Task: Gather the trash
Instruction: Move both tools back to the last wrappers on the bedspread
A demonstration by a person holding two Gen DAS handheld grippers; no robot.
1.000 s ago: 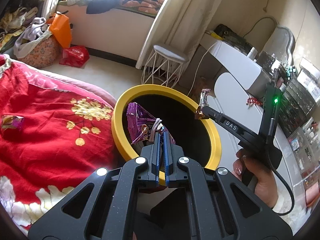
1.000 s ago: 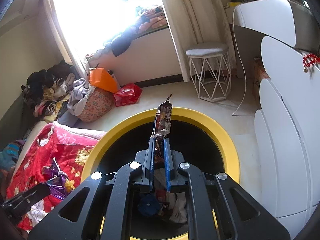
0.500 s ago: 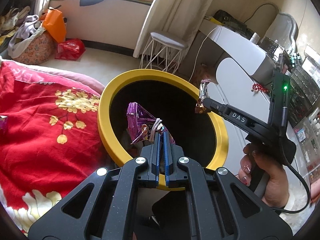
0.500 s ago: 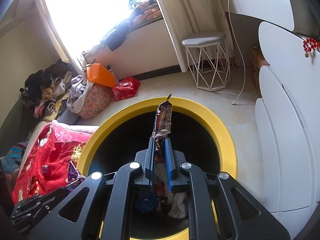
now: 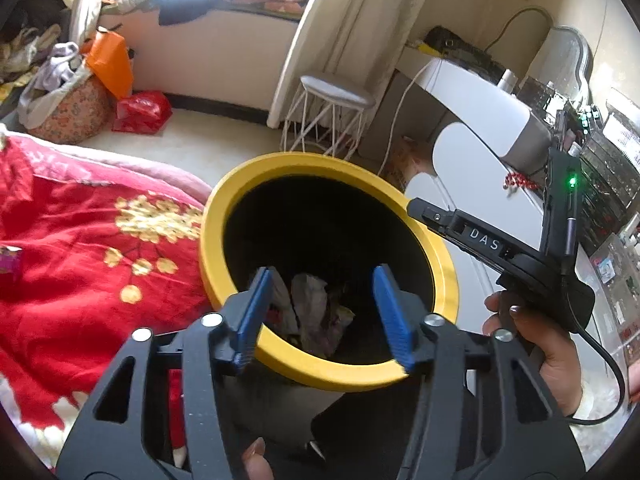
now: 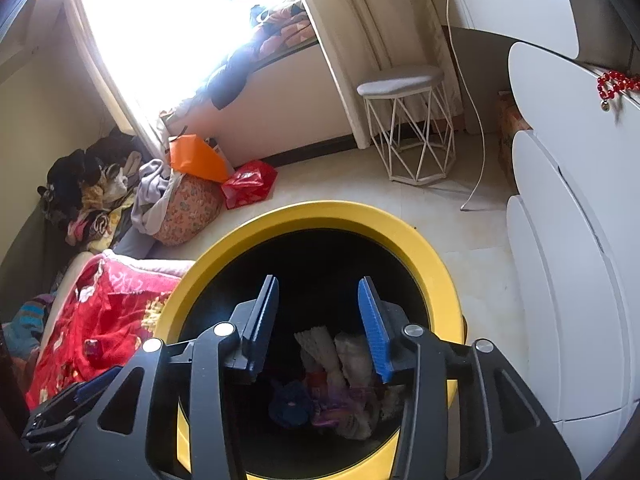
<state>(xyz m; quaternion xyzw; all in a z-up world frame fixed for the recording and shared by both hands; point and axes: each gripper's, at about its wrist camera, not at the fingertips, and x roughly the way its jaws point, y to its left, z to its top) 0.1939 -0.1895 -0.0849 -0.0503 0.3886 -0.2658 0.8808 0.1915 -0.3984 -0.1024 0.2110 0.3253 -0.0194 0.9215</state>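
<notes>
A black bin with a yellow rim [image 5: 224,216] [image 6: 224,248] stands beside the bed. Crumpled wrappers and tissue [image 5: 316,312] [image 6: 340,380] lie at its bottom. My left gripper [image 5: 324,312] is open and empty over the bin's near rim. My right gripper [image 6: 318,320] is open and empty above the bin's mouth; it also shows from the side in the left wrist view [image 5: 424,210], at the bin's right rim. A small purple wrapper [image 5: 10,262] [image 6: 93,347] lies on the red bedspread [image 5: 80,248] [image 6: 100,312].
A white wire stool [image 5: 332,120] [image 6: 408,128] stands on the floor beyond the bin. White rounded drawers [image 6: 580,240] are on the right. Bags and a clothes pile [image 6: 160,192] sit at the far left by the window.
Both grippers have opened. The purple wrapper from the left and the brown wrapper from the right have dropped out of the jaws and are no longer held.
</notes>
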